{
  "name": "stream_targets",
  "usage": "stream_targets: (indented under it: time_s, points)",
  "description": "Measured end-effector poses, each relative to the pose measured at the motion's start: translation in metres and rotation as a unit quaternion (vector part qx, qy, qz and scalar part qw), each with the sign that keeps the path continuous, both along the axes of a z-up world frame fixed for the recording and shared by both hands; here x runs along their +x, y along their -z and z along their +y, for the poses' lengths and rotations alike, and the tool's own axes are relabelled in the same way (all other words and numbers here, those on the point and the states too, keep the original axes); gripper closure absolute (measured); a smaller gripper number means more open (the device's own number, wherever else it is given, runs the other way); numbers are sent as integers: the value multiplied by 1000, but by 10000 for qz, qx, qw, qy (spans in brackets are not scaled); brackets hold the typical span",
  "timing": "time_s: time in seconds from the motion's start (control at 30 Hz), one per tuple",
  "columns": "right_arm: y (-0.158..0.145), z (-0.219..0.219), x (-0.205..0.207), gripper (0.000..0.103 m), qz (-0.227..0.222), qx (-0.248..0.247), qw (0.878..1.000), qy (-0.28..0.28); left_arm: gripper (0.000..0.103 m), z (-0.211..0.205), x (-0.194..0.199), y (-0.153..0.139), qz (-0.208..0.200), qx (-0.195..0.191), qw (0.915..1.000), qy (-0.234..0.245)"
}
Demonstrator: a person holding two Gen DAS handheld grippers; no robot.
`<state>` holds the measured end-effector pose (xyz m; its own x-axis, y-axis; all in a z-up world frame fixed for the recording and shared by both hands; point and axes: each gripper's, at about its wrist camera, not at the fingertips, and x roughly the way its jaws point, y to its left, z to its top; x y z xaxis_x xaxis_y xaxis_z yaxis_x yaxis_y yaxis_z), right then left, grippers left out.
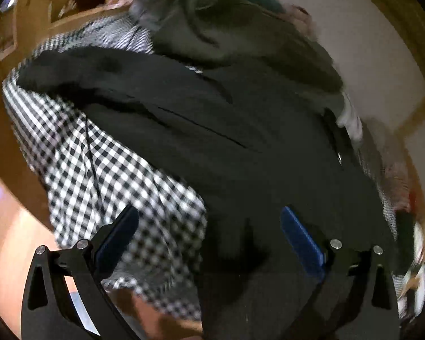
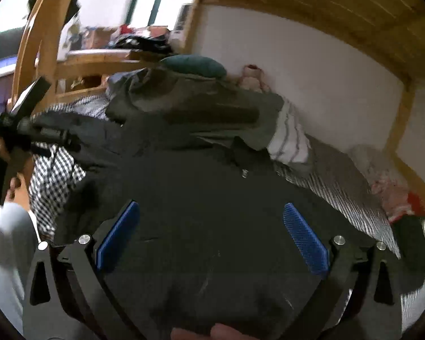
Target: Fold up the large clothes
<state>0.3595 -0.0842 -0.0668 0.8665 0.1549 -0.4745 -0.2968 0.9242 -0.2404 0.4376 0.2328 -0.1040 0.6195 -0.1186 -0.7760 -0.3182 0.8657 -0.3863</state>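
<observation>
Black jacket sprawls unfolded across the checkered bed, folding seemingly not begun, as left tongs and right tongs hover released, grasping nothing.

left gripper: jaws spread wide, blue pads apart, nothing between them
right gripper: jaws spread wide, likewise holding nothing

Both grippers: black slotted finger arms, silver screws, ribbed blue pads; bare-skinned hand, grey sleeve.
</observation>
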Motion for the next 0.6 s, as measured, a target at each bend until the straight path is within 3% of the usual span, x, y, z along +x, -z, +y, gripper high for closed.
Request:
stream_targets:
  time_s: [0.13,0.37,0.6]
  points:
    - [22,36,32,3,151,-213,9986,-455,4,39,25,22,-141,-766,9965,-310]
    - [45,127,67,3,128,-653,9866,-1491,4,94,67,43,-157,-1061,9911,-789]
    - [65,219,72,3,-565,-1072,9616,-2463,4,150,85,52,-543,-1672,9737,-1450]
